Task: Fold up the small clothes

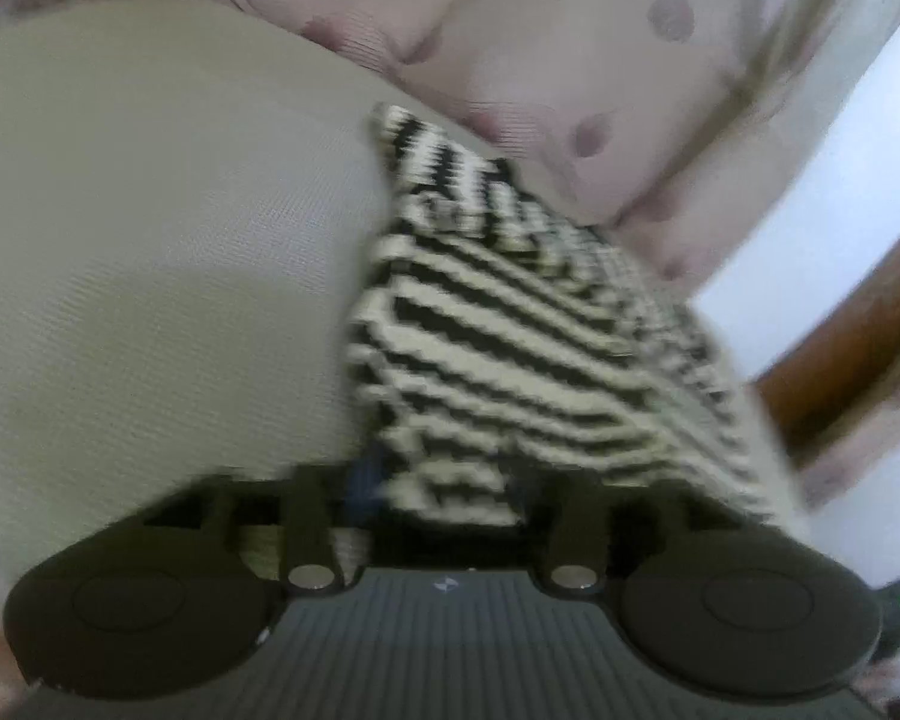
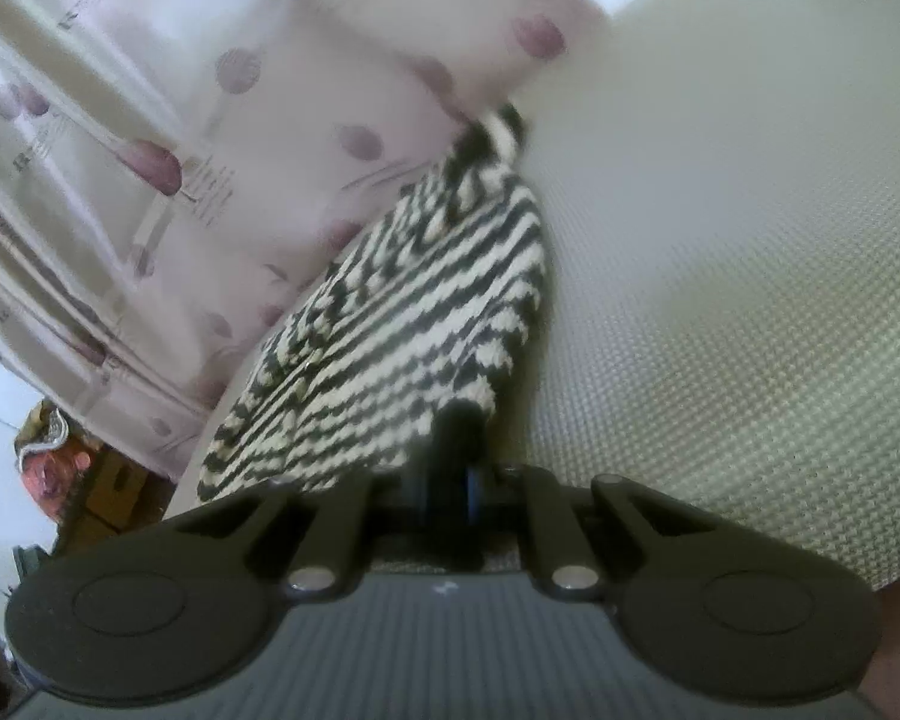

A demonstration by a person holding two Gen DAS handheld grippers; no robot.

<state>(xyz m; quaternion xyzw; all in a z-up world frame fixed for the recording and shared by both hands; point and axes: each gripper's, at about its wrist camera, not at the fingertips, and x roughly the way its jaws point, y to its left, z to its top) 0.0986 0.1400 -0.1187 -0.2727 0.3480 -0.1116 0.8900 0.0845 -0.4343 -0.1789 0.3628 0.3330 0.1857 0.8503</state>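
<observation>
The right gripper [image 2: 450,450] pinches the near corner of the striped knit garment [image 2: 390,312], which runs straight ahead on the pale mattress [image 2: 720,240]. The left gripper [image 1: 438,498], jaws spread, straddles its near edge, gripping nothing yet.

One striped knit garment [image 2: 390,324], one spotted pink cloth [image 2: 168,138], two grippers, left [image 1: 444,480], right [image 2: 459,426]

Left gripper [image 1: 444,480] low over the beige textured surface [image 1: 150,240], its jaws apart with the black-and-white striped knit [image 1: 510,348] draped between them, a pink dotted cloth [image 1: 540,60] bunched up just behind.
</observation>
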